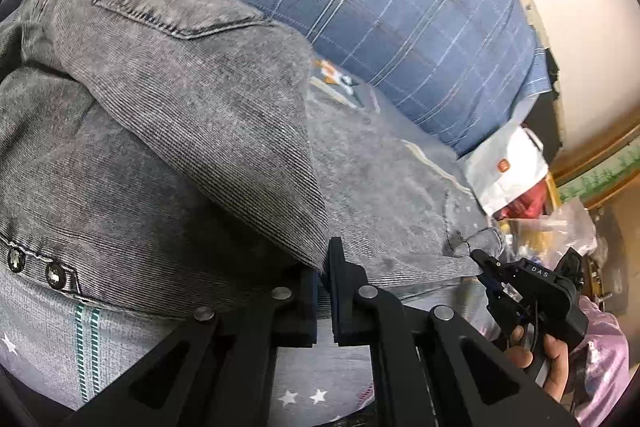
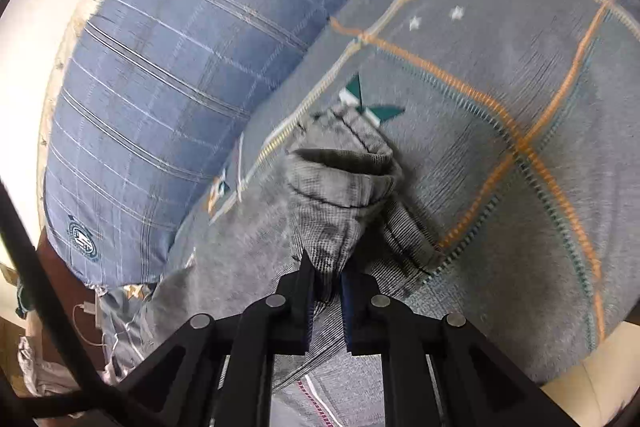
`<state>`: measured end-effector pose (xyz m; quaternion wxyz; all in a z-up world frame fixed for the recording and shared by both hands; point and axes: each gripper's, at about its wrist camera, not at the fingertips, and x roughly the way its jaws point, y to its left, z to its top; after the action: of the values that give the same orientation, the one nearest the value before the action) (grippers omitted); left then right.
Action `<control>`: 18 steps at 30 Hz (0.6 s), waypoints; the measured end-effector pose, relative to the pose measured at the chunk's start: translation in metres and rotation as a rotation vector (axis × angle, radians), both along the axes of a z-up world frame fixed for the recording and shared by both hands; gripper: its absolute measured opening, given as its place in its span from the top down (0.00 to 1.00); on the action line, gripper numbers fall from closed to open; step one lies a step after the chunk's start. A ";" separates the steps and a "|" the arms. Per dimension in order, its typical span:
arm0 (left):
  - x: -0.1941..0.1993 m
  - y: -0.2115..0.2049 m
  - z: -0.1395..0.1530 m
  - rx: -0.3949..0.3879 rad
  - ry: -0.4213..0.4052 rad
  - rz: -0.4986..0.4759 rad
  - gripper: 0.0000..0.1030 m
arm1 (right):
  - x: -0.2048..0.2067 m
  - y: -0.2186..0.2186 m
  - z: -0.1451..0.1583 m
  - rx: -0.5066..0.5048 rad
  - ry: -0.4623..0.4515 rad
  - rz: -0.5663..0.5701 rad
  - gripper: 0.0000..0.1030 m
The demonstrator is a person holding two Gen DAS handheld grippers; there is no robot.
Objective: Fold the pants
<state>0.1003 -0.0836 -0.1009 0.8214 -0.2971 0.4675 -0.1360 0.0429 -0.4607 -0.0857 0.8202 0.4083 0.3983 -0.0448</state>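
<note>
The grey denim pants [image 1: 180, 115] lie on the bed, back pocket up, with the waist end lifted into a fold. My left gripper [image 1: 323, 267] is shut on the pants' edge near the waist. My right gripper [image 2: 326, 275] is shut on the bunched hem of a pant leg [image 2: 340, 179] and holds it above the bed. The right gripper also shows in the left wrist view [image 1: 486, 267] at the far end of the leg, pinching the cuff.
A grey bedspread [image 2: 520, 107] with orange stitching and stars covers the bed. A blue checked pillow [image 1: 400, 7] lies behind the pants. A white bag [image 1: 508, 167] and clutter sit at the bed's far side. A wall is beyond.
</note>
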 end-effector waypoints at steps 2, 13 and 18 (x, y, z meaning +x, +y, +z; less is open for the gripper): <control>0.002 -0.001 -0.006 0.014 0.015 -0.010 0.96 | -0.007 0.003 0.000 -0.037 0.019 -0.010 0.88; 0.009 -0.007 -0.032 0.043 0.053 -0.050 0.96 | -0.034 -0.021 0.047 -0.183 -0.023 -0.154 0.40; 0.011 -0.007 -0.035 0.045 0.058 -0.050 0.96 | 0.050 -0.024 0.051 -0.299 0.043 0.054 0.40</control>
<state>0.1112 -0.0901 -0.1360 0.8104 -0.2707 0.5012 -0.1374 0.0931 -0.4851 -0.0348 0.8639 0.2700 0.4154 -0.0903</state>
